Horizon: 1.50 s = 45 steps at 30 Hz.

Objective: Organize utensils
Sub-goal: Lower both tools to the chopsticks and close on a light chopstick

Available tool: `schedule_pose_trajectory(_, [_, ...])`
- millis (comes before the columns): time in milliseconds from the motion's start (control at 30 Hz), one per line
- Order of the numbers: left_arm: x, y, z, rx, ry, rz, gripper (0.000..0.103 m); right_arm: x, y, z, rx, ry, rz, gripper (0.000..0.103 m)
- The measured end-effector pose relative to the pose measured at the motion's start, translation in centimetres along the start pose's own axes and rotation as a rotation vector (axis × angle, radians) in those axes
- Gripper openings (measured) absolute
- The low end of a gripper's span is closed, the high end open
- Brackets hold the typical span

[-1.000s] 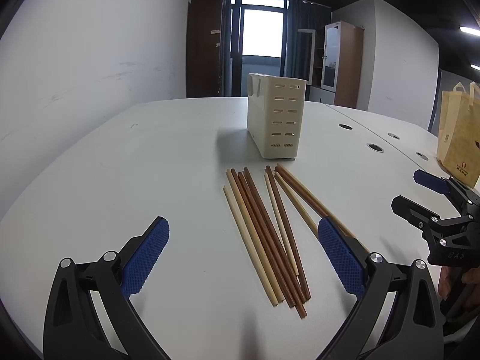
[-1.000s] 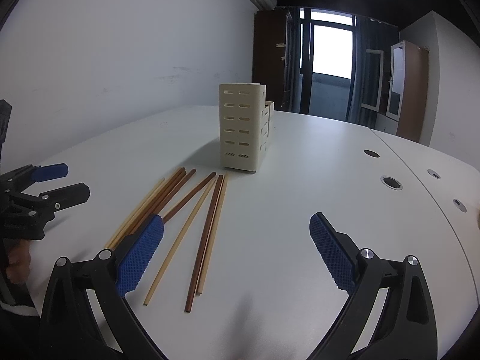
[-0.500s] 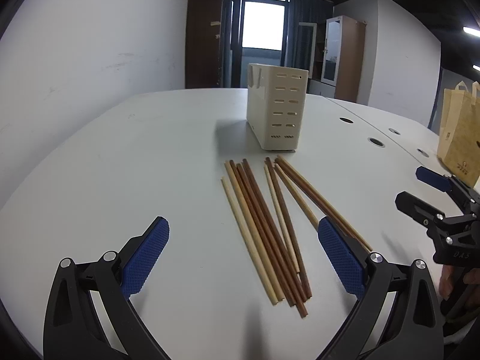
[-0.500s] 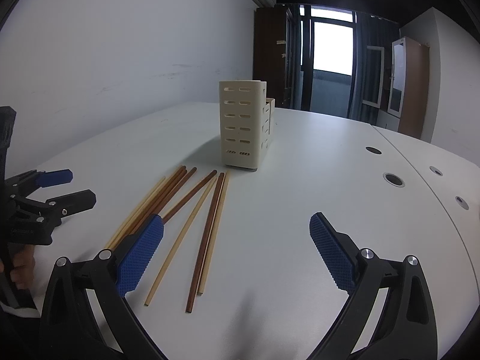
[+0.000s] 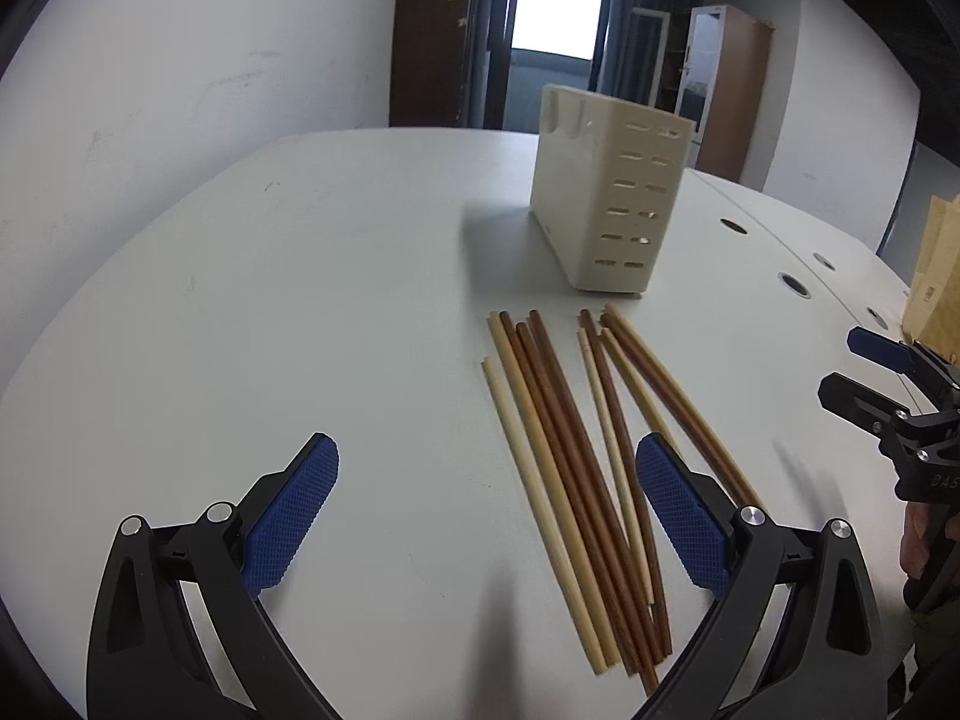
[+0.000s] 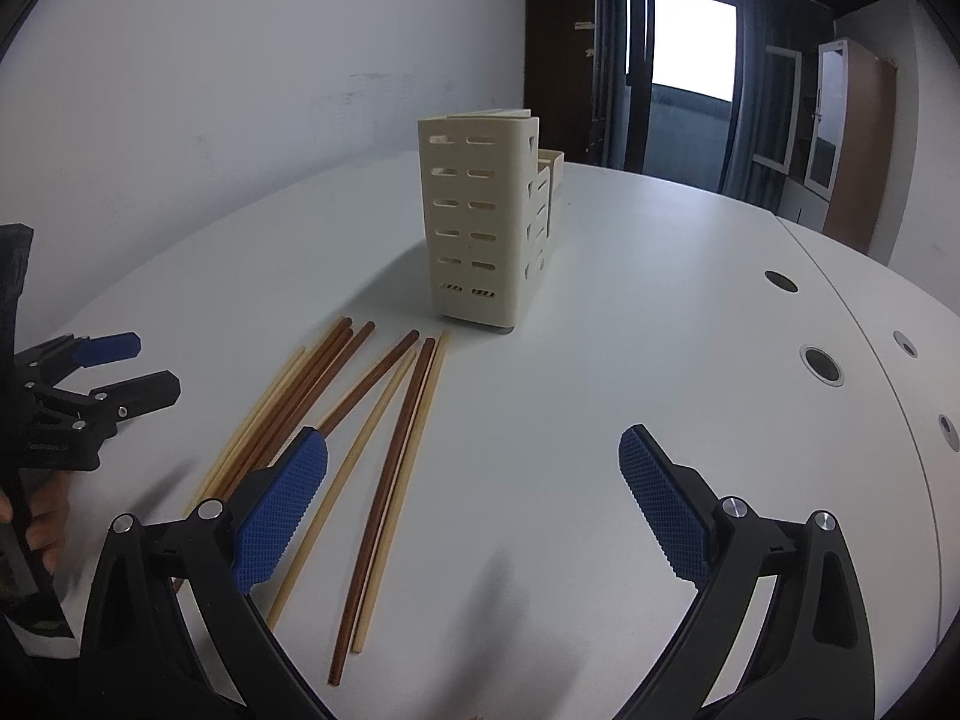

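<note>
Several brown and pale wooden chopsticks [image 5: 576,468] lie loose on the white table [image 5: 300,312], also in the right wrist view [image 6: 360,420]. A cream slotted utensil holder [image 5: 609,192] stands upright just beyond them; it also shows in the right wrist view [image 6: 480,228]. My left gripper [image 5: 486,516] is open and empty, low over the table, its right finger over the chopsticks. My right gripper [image 6: 474,504] is open and empty, to the right of the chopsticks. Each gripper shows in the other's view, the right one [image 5: 864,372] and the left one [image 6: 132,369].
Round cable holes [image 6: 822,365] run along the table's right side. A brown paper bag [image 5: 936,276] stands at the far right. A white wall runs along the left; cabinets and a window door are at the back.
Both grippers have moved forward and closer to the chopsticks and holder. Both stay open. The chopsticks have not moved.
</note>
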State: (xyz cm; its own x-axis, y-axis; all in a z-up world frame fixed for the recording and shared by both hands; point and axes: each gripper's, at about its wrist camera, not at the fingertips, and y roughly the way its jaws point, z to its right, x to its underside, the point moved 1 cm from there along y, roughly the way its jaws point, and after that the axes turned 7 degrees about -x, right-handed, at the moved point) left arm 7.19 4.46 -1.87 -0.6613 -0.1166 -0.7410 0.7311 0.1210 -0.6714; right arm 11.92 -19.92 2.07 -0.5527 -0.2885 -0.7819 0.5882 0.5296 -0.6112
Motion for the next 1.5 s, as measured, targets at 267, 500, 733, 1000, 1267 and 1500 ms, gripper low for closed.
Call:
schedule_pose_trajectory(267, [-1.8, 1.6, -0.1, 0.046, -0.021, -0.108, 0.097, -1.3, 2.6, 0.9, -0.032, 0.015, -0.098, 0.099])
schedule_pose_trajectory(500, [-3.6, 3.0, 0.2, 0.046, 0.005, -0.168, 0.097, -2.8, 4.5, 1.2, -0.041, 0.02, -0.174, 0.099])
schedule_pose_trajectory(733, [-5.1, 4.4, 0.6, 0.022, 0.051, -0.207, 0.097, -3.9, 7.0, 1.7, -0.066, 0.062, -0.268, 0.099])
schedule_pose_trajectory(1000, [-5.9, 7.4, -0.1, -0.02, 0.061, -0.298, 0.095, -5.6, 8.9, 2.1, -0.065, 0.083, -0.341, 0.099])
schedule_pose_trajectory(1267, [-6.1, 10.1, -0.9, -0.019, 0.048, -0.371, 0.085, -6.5, 10.5, 2.5, -0.04, 0.098, -0.396, 0.099])
schedule_pose_trajectory(1500, [-5.7, 11.3, -0.6, 0.003, 0.042, -0.401, 0.074, -6.4, 12.7, 2.4, -0.01, 0.11, -0.434, 0.092])
